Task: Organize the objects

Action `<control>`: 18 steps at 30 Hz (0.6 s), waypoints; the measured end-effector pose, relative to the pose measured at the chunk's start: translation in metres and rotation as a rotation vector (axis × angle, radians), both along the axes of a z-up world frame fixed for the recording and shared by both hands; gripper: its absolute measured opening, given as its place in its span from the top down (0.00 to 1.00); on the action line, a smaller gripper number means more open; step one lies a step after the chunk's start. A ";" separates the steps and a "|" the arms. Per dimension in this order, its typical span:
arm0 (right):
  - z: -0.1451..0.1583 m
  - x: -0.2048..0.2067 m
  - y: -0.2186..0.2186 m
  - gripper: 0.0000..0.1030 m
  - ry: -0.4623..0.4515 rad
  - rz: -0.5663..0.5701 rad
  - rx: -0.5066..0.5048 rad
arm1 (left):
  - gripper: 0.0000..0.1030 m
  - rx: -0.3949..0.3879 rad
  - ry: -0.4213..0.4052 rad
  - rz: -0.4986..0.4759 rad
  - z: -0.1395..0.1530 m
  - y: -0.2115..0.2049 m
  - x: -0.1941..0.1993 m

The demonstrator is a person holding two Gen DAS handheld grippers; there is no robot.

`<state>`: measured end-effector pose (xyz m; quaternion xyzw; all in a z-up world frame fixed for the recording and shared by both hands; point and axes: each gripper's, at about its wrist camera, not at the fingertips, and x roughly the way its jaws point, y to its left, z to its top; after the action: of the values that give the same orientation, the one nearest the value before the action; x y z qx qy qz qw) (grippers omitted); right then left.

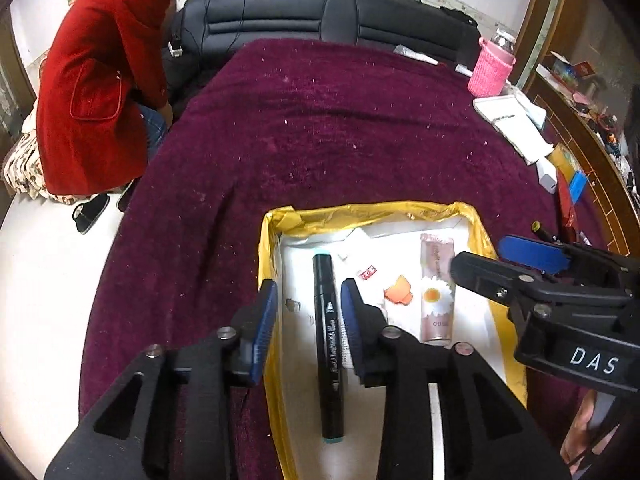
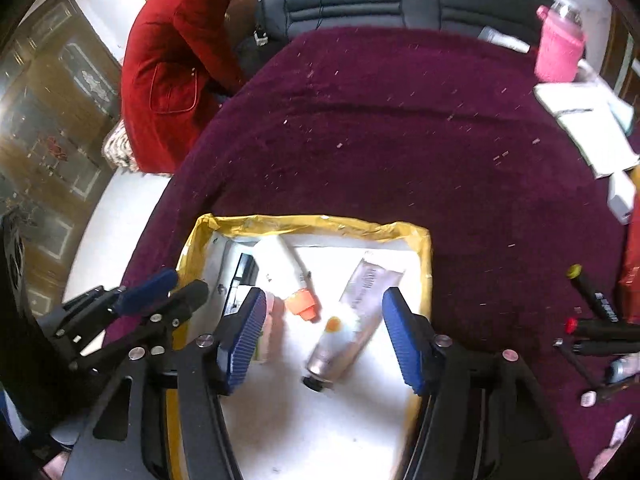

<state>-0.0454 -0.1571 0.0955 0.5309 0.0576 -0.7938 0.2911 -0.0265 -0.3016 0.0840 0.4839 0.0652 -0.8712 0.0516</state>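
A yellow-rimmed box [image 1: 276, 264] with a white floor sits on the maroon blanket. My left gripper [image 1: 309, 292] hangs open over its left side. A black marker [image 1: 329, 352] lies on the box floor in the gap between the blue pads, which do not press on it. My right gripper [image 2: 324, 300] stands open over a silvery cream tube [image 2: 352, 312] with a daisy print, lying loose at a slant. A white tube with an orange cap [image 2: 286, 272] lies beside it. Each gripper shows in the other's view: the right gripper [image 1: 500, 260] and the left gripper [image 2: 182, 286].
A person in a red coat [image 1: 100, 80] crouches at the far left by a black sofa [image 1: 320, 12]. A pink knit-covered bottle [image 1: 490, 68] and white notebooks [image 1: 512, 124] sit at the right. Several dark markers [image 2: 596, 312] lie on the blanket [image 2: 400, 140] right of the box.
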 end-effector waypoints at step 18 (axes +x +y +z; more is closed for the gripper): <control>0.061 0.018 0.082 0.33 0.323 -0.188 0.181 | 0.63 0.030 0.047 0.021 0.034 0.046 0.024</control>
<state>-0.0278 -0.0756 0.1563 0.4237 0.1251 -0.8838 0.1539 -0.0025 -0.2555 0.1183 0.4635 0.0845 -0.8805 0.0520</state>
